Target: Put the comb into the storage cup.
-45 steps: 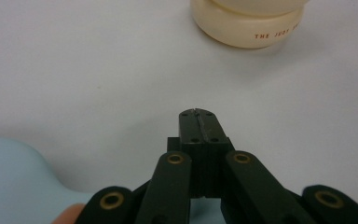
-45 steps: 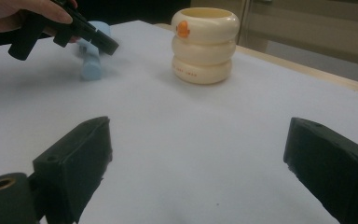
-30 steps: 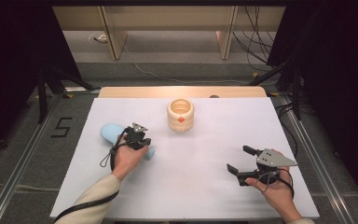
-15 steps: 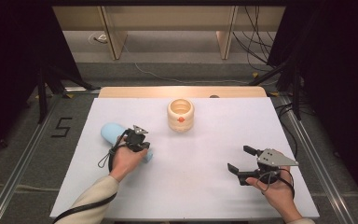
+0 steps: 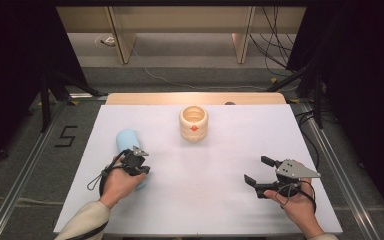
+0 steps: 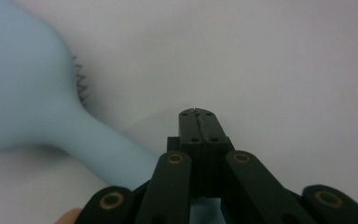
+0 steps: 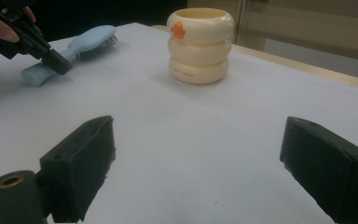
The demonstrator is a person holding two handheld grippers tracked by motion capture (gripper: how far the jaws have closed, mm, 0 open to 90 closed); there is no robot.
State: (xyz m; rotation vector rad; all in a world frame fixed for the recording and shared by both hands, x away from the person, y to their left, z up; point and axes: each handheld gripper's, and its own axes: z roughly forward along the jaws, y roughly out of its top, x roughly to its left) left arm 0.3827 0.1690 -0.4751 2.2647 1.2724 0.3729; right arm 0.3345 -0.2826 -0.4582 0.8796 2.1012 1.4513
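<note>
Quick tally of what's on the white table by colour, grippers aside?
Light blue: 1, the hairbrush
Cream: 1, the ringed cup with an orange mark
Total: 2

The high view is looking down over the whole bench (image 5: pixel 200 200), while each tool's camera is looking low along its jaws, both sharing the blue hairbrush (image 7: pixel 81 44) close up.
</note>
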